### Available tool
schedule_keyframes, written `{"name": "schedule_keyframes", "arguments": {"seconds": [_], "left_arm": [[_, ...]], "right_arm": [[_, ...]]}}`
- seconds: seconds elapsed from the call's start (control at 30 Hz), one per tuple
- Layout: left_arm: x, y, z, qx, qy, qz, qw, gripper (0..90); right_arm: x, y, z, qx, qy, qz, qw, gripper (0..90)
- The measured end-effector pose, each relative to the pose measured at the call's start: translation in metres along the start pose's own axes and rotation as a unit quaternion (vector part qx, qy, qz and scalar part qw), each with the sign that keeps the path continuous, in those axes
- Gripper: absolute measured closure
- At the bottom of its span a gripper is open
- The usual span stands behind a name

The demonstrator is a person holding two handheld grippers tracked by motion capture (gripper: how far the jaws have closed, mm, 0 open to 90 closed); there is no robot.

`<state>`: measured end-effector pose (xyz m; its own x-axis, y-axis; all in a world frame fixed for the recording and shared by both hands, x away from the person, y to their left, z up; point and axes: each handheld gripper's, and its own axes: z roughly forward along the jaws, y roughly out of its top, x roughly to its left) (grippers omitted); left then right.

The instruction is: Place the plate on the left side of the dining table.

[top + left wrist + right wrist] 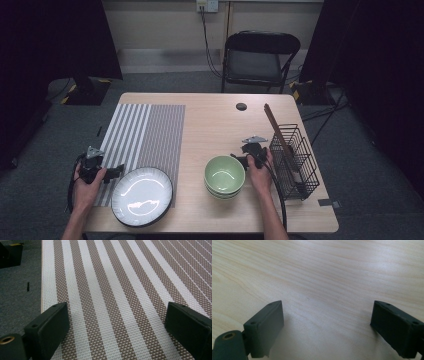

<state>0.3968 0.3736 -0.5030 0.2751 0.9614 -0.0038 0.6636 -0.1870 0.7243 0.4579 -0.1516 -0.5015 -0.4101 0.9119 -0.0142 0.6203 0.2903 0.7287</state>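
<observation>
My left gripper is held at the table's left edge, beside a white plate with a dark rim. In the left gripper view its jaws stand wide apart over the striped placemat, with nothing between them. My right gripper hovers just behind and to the right of the stacked green bowls. The right gripper view has its jaws open above bare light wood, holding nothing.
The brown-and-white placemat covers the table's left part. A black wire basket with a wooden utensil leaning in it stands at the right edge. A folding chair stands beyond the table, and a small dark round cap sits near the far edge.
</observation>
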Motion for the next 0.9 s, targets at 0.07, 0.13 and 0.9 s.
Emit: {"name": "schedule_keyframes", "arguments": {"seconds": [0.07, 0.13, 0.9], "left_arm": [[0.0, 0.0, 0.0, 0.0, 0.0, 0.0, 1.0, 5.4], [0.0, 0.0, 0.0, 0.0, 0.0, 0.0, 1.0, 5.4], [0.001, 0.006, -0.022, -0.014, -0.036, -0.006, 0.9992, 21.0]], "right_arm": [[0.0, 0.0, 0.0, 0.0, 0.0, 0.0, 1.0, 10.6], [0.0, 0.0, 0.0, 0.0, 0.0, 0.0, 1.0, 10.6], [-0.006, 0.003, -0.007, -0.025, 0.03, 0.026, 0.9989, 16.8]]}}
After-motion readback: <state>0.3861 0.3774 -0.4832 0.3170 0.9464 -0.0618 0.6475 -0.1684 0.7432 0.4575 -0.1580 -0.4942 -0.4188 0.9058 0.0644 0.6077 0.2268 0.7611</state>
